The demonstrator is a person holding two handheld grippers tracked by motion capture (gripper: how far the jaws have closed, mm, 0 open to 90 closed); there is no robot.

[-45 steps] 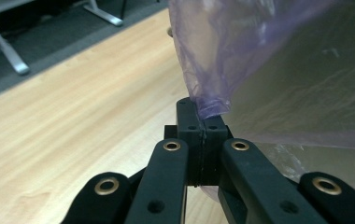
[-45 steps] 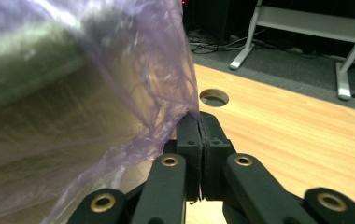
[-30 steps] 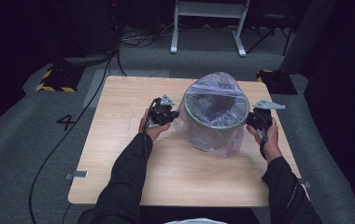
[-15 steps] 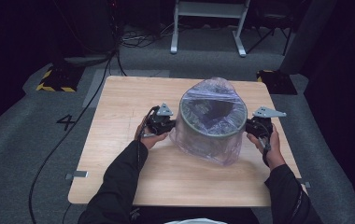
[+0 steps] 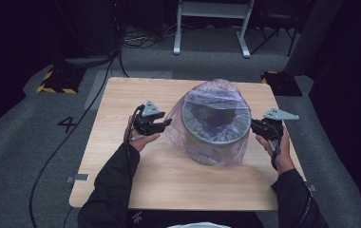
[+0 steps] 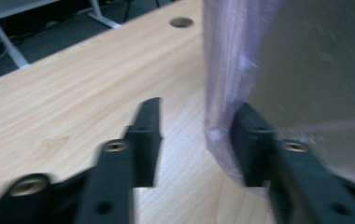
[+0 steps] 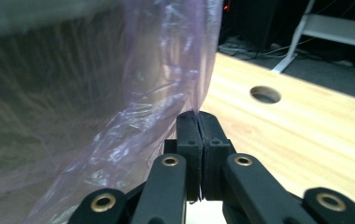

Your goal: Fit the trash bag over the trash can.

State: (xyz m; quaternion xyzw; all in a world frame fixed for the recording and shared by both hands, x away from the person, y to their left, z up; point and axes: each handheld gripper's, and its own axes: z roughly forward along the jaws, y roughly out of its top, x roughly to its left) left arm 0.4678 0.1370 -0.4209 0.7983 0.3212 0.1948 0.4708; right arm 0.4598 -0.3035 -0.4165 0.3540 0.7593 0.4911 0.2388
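Working: a person at a wooden table [image 5: 121, 156], a gripper in each hand, both at a bin lined with a plastic bag.
Landmark: grey round bin [image 5: 212, 130], upright, near the table's middle; every place below is told from it.
Left gripper [image 5: 162, 124]: just left of the bin, about level with its rim, held in the person's left hand [image 5: 138, 137].
Left gripper jaws: spread wide. In the left gripper view [image 6: 199, 140] one jaw stands over bare wood, the other lies against the bag film at the bin's wall; nothing is pinched between them.
Bag [image 5: 216, 95]: thin, clear, purple-tinted plastic, draped over the bin's mouth and down its outer wall, bulging up above the rim, loose folds reaching toward the tabletop.
Right gripper [image 5: 255, 126]: just right of the bin at rim height, in the person's right hand [image 5: 278, 145].
Right gripper jaws: pressed together, an edge of the bag caught between the tips, film running taut up from them in the right gripper view [image 7: 198, 128].
Cable hole [image 7: 265, 94]: round, in the tabletop beyond the right gripper, well clear of the bin.
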